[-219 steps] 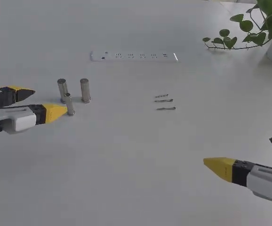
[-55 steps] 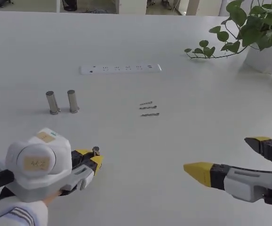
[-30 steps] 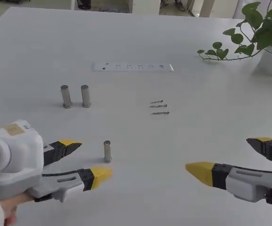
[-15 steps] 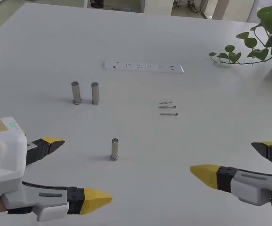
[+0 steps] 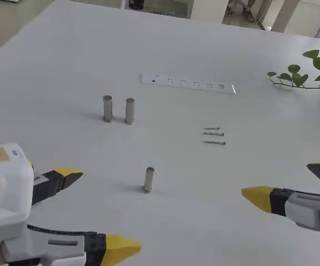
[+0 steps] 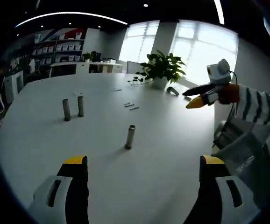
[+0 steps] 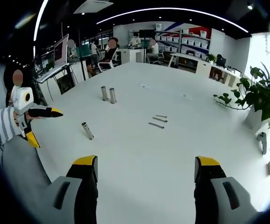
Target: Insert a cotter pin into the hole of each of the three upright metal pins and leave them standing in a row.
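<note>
Two metal pins point(image 5: 108, 108) point(image 5: 129, 111) stand upright side by side at the back left. A third pin point(image 5: 148, 180) stands alone, nearer to me, also seen from the left gripper point(image 6: 130, 136) and from the right gripper point(image 7: 87, 130). Three cotter pins point(image 5: 213, 136) lie in a short stack right of the pins, flat on the table. My left gripper point(image 5: 102, 210) is open and holds nothing, low and left of the lone pin. My right gripper point(image 5: 282, 180) hangs open at the right, well short of the cotter pins point(image 7: 157, 121).
A white power strip point(image 5: 187, 83) lies beyond the pins. A potted plant point(image 5: 309, 72) trails leaves over the far right of the white table point(image 5: 66, 61). Several people sit at desks beyond the table's far end in the right gripper view.
The left gripper carried one pin away from the other two, stood it nearer to me, let go, and has drawn back open. The right gripper has barely moved; the head camera shifted.
</note>
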Demonstrator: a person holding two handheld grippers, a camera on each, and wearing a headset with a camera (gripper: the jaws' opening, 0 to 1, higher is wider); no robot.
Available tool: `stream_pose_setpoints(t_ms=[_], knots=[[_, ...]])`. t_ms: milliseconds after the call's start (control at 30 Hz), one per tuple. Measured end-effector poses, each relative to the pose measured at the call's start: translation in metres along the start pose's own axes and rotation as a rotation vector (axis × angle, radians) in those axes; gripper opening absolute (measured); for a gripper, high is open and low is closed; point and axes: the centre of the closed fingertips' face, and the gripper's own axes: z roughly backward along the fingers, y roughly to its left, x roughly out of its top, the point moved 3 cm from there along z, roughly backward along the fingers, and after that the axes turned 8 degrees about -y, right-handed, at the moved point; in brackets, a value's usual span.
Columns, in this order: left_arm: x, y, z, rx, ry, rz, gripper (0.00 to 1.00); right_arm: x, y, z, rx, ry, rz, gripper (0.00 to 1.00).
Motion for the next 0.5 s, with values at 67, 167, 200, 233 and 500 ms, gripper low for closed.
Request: stream_pose_setpoints(t_ms=[67, 167, 200, 233, 500], knots=[[0.001, 0.002, 0.003, 0.011, 0.0, -0.005, 0.99, 0.003, -0.005, -0.005, 0.002, 0.017, 0.032, 0.84], [-0.002, 0.007, 0.006, 0.039, 0.012, 0.004, 0.99, 0.009, -0.011, -0.012, 0.008, 0.025, 0.065, 0.84], [-0.003, 0.008, 0.007, 0.043, 0.015, 0.007, 0.99, 0.011, -0.012, -0.013, 0.014, 0.028, 0.075, 0.84], [-0.004, 0.009, 0.008, 0.049, 0.016, 0.008, 0.99, 0.014, -0.014, -0.015, 0.021, 0.031, 0.085, 0.83], [-0.009, 0.014, 0.013, 0.083, 0.028, 0.034, 0.99, 0.034, -0.026, -0.035, 0.102, 0.068, 0.225, 0.71]])
